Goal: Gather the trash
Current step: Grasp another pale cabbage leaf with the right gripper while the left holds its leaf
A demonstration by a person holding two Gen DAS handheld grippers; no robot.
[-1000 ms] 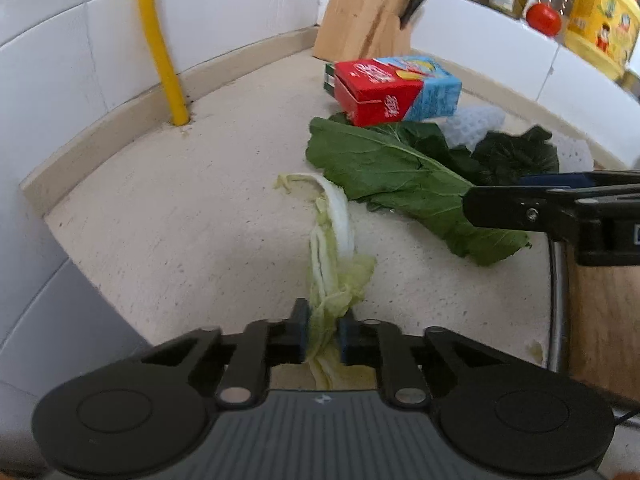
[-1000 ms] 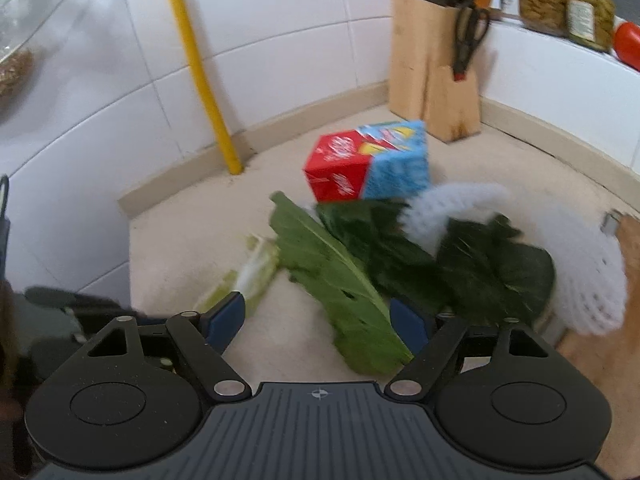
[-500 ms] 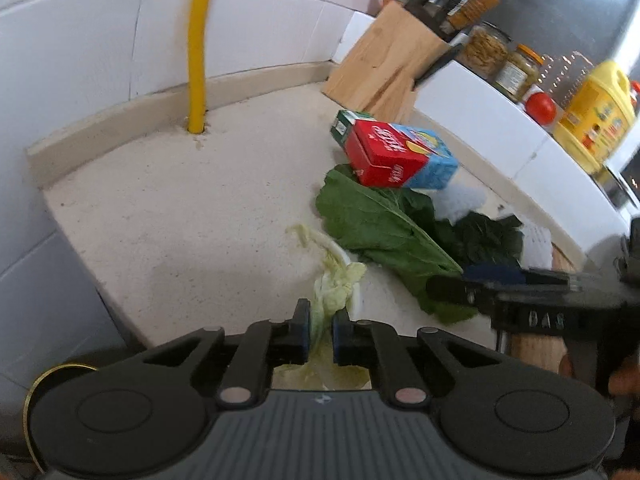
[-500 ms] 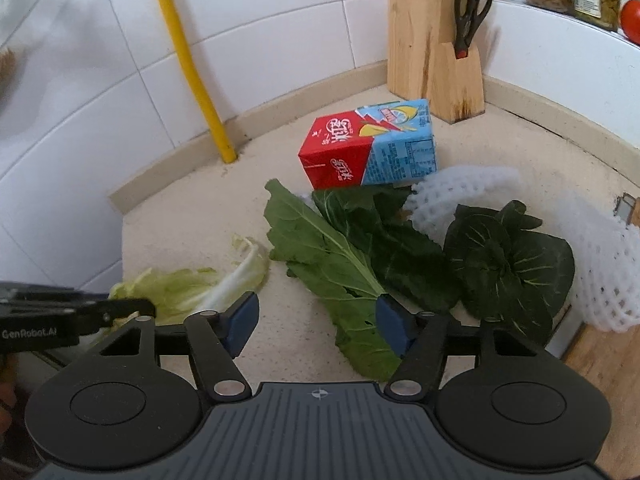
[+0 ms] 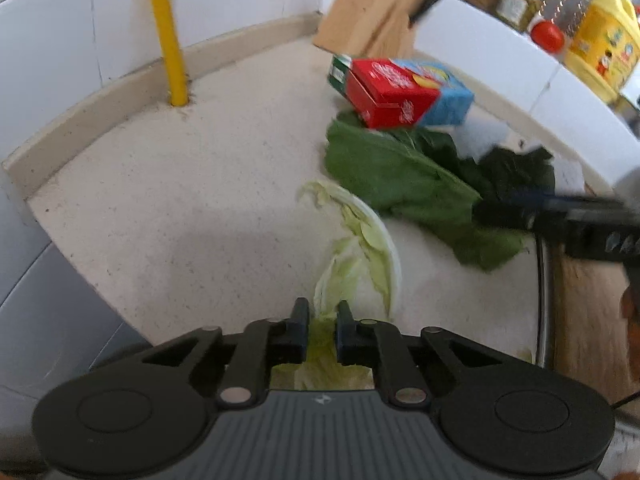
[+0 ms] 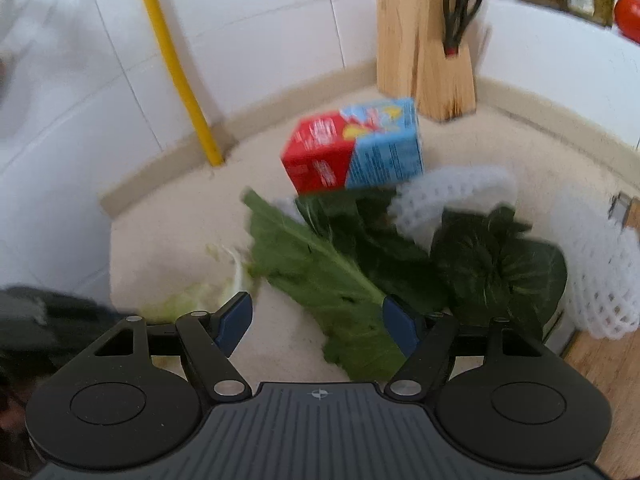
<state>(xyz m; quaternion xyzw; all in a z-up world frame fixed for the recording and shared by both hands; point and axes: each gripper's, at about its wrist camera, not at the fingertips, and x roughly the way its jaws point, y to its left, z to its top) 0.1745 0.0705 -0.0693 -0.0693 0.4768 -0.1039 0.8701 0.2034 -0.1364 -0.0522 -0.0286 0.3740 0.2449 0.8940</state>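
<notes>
My left gripper (image 5: 322, 316) is shut on the stem end of a pale cabbage leaf (image 5: 360, 248), whose far end lies on the beige counter (image 5: 200, 200). The leaf also shows in the right wrist view (image 6: 200, 300). My right gripper (image 6: 316, 320) is open, its jaws on either side of a long green leaf (image 6: 320, 276). That leaf (image 5: 396, 176) lies beside darker greens (image 6: 496, 264), white foam nets (image 6: 448, 192) and a red and blue carton (image 6: 356, 148).
A yellow pipe (image 6: 176, 68) rises at the tiled back wall. A wooden knife block (image 6: 424, 40) stands in the corner. Jars, a tomato (image 5: 548, 36) and a yellow oil bottle (image 5: 604, 52) sit on the ledge. A wooden board (image 6: 608, 360) lies at right.
My left gripper has kept hold of the cabbage leaf while drawing it back toward the counter's near edge. My right gripper has moved in over the long green leaf, still open.
</notes>
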